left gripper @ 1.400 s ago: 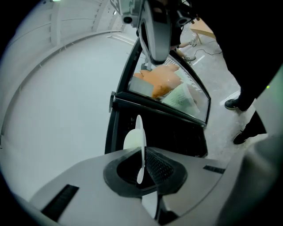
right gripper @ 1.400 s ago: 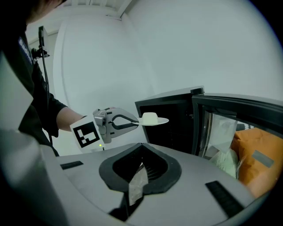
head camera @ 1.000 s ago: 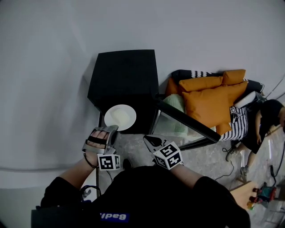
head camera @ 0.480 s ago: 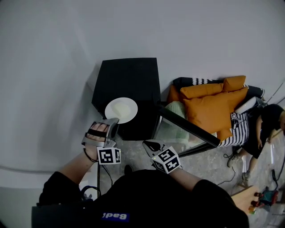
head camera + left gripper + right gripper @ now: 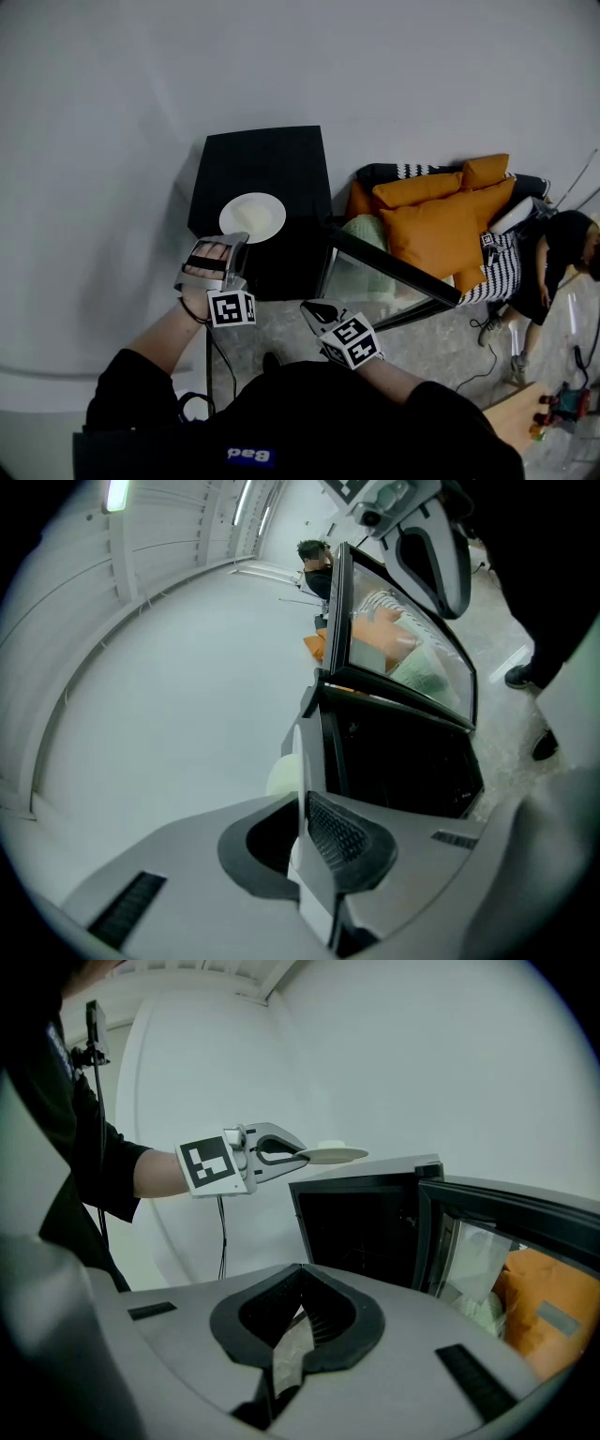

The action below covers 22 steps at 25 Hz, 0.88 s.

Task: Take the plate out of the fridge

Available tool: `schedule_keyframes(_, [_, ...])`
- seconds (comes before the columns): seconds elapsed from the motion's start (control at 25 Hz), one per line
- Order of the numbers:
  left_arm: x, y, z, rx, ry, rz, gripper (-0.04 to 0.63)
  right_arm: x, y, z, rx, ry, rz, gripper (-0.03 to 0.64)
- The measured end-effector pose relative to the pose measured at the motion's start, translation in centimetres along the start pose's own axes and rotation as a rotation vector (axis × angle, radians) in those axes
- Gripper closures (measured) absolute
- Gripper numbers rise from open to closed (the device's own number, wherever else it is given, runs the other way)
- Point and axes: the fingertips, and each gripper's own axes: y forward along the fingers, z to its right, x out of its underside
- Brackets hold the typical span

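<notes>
Pale wall (image 5: 94, 141) and speckled floor (image 5: 281, 323); no counter in sight, so the pieces stand on the floor.

fridge (image 5: 272, 159): small, black, set against the wall. Its glass door (image 5: 389, 267) is swung wide to the right. The interior is dark, and nothing can be made out inside.

plate (image 5: 252, 217): white, round, empty. It is out of the fridge, held level by its near rim over the front left of the fridge top. In the right gripper view it seems to sit just above that top, not on it.

left gripper (image 5: 234, 246): fingers (image 5: 342, 834) narrow, clamped on the plate's rim, which shows edge-on between the pads.

right gripper (image 5: 314, 309): fingers (image 5: 292, 1346) together with nothing between them, low before the open door.

Change: a second ago the plate was lower, at the fridge's front edge by the opening. It has since been lifted and carried over the top, while the right gripper has kept its place.

Reading: the removal itself looks done. What remains is probably a put-down — the fridge top is the nearest flat spot — and perhaps closing the door, which the free right gripper is placed for.

Background: orange cushions (image 5: 441, 220) beyond the door, and a person (image 5: 562, 244) at the far right.
</notes>
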Motion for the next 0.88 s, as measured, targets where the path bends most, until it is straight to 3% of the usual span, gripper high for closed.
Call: schedule_keyframes(0.88, [0.1, 7.5, 1.4, -0.005, 0.029, -0.037, 0.572, 1.1, -0.5, 1.3, 0.063, 0.050, -0.009, 0.607])
